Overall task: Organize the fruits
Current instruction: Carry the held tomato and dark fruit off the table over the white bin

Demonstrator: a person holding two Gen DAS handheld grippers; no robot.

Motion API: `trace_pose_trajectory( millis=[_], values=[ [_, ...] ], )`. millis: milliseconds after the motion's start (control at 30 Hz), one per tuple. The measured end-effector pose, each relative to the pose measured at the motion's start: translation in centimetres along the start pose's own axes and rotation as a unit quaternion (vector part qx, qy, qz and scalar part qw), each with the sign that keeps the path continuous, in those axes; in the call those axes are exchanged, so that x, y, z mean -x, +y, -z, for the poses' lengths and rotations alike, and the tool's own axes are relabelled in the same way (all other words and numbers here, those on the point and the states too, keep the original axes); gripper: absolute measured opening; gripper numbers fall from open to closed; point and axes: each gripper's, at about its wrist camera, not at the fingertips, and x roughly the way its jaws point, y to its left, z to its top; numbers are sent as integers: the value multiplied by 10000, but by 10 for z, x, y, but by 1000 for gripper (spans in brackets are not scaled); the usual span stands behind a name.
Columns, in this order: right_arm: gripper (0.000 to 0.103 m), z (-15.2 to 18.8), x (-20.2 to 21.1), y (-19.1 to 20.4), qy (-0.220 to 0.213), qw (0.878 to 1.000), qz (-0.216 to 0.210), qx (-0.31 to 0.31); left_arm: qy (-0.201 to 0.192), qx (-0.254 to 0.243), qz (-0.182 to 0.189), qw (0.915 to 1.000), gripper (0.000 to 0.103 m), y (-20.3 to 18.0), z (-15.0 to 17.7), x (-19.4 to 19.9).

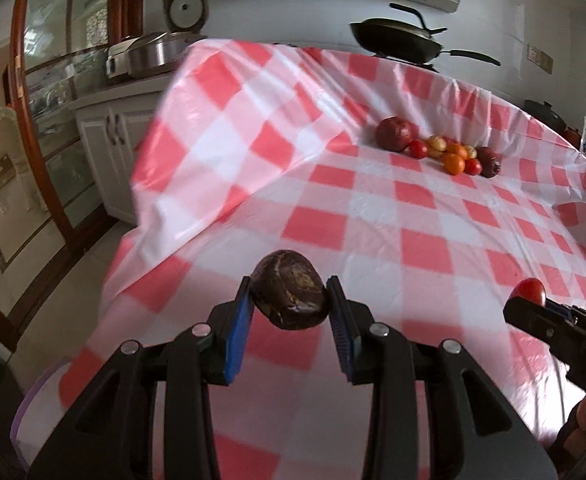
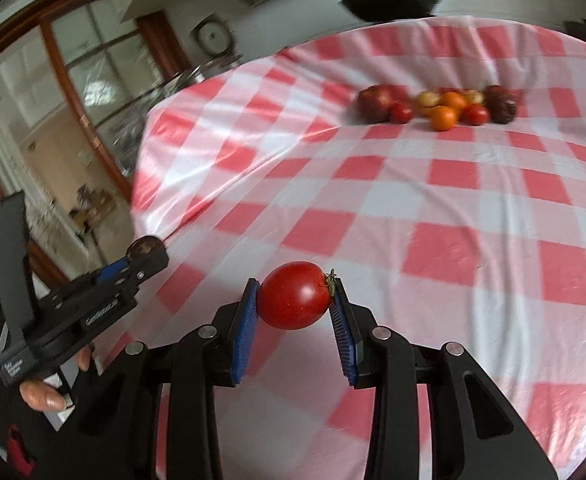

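Note:
My left gripper (image 1: 289, 300) is shut on a dark brown wrinkled passion fruit (image 1: 289, 290), held above the near left part of the checked tablecloth (image 1: 373, 216). My right gripper (image 2: 295, 298) is shut on a red tomato (image 2: 295, 296) with a green stem. In the left wrist view that tomato (image 1: 529, 290) shows at the right edge in the right gripper. The right wrist view catches the left gripper (image 2: 149, 250) at the left with the passion fruit (image 2: 145, 246). Several fruits (image 1: 439, 146) lie in a cluster far across the table: an apple, tomatoes, oranges, a passion fruit.
A black wok (image 1: 397, 40) stands behind the table at the back. A steel pot (image 1: 153, 54) and a rice cooker (image 1: 185, 8) sit on a white cabinet at the left. A glass door with a brown frame (image 1: 33, 120) lies further left. A person's fingers (image 2: 49, 396) grip the left tool.

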Motion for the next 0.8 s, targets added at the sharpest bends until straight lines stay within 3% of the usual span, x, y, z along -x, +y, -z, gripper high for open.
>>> trace_pose_trajectory(
  millis=[267,500,667,800],
  values=[
    [36,19,-8,65,268,9950,-390,880,97,200,-329,9992,37,45,28,15],
    [36,43,-13,119,498,9814,-880,1634,93,509,-608,9968,37,91,52,35],
    [36,67,-23,164,832,9619,-1259,2280,97,767,-897,9930,37,123,66,45],
    [36,94,-26,205,1066,9346,-1699,2939,59,1016,-1149,9882,37,152,78,55]
  ],
)
